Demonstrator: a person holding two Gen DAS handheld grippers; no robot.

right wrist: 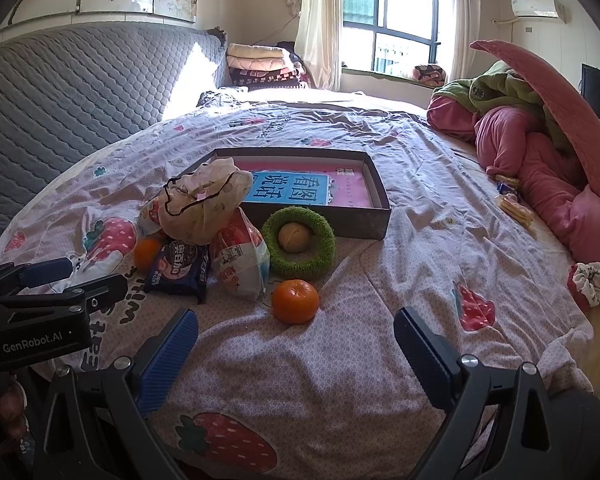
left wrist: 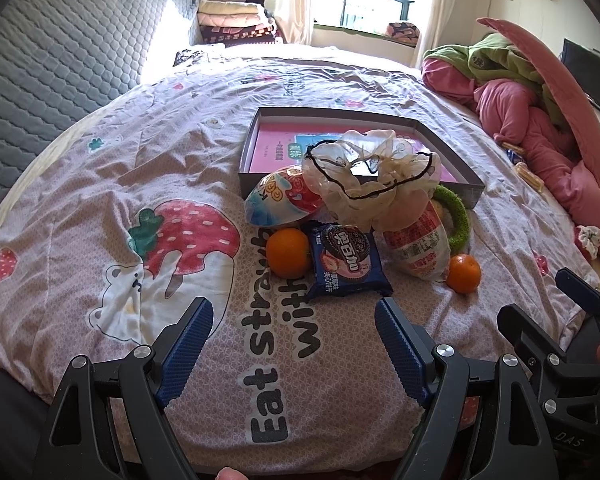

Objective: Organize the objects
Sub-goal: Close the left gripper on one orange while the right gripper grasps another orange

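A pile of objects lies on the bed in front of a shallow grey box (left wrist: 456, 152) (right wrist: 380, 200) with a pink book inside. The pile holds a blue cookie packet (left wrist: 346, 260) (right wrist: 180, 270), two oranges (left wrist: 288, 252) (left wrist: 464, 273) (right wrist: 295, 301), a red-white snack bag (left wrist: 418, 244) (right wrist: 240, 260), a cream cloth bundle (left wrist: 364, 172) (right wrist: 204, 204), a round snack pack (left wrist: 280, 200) and a green ring (right wrist: 300, 242) around a brown ball. My left gripper (left wrist: 294, 316) is open and empty just short of the cookie packet. My right gripper (right wrist: 296, 328) is open and empty just short of the near orange.
A grey quilted headboard (left wrist: 60, 60) runs along the left. Pink and green bedding (right wrist: 540, 152) is heaped at the right with small snack packs (right wrist: 512, 204) and a scrunchie (right wrist: 588, 280) beside it. Folded blankets (right wrist: 256, 64) sit by the window.
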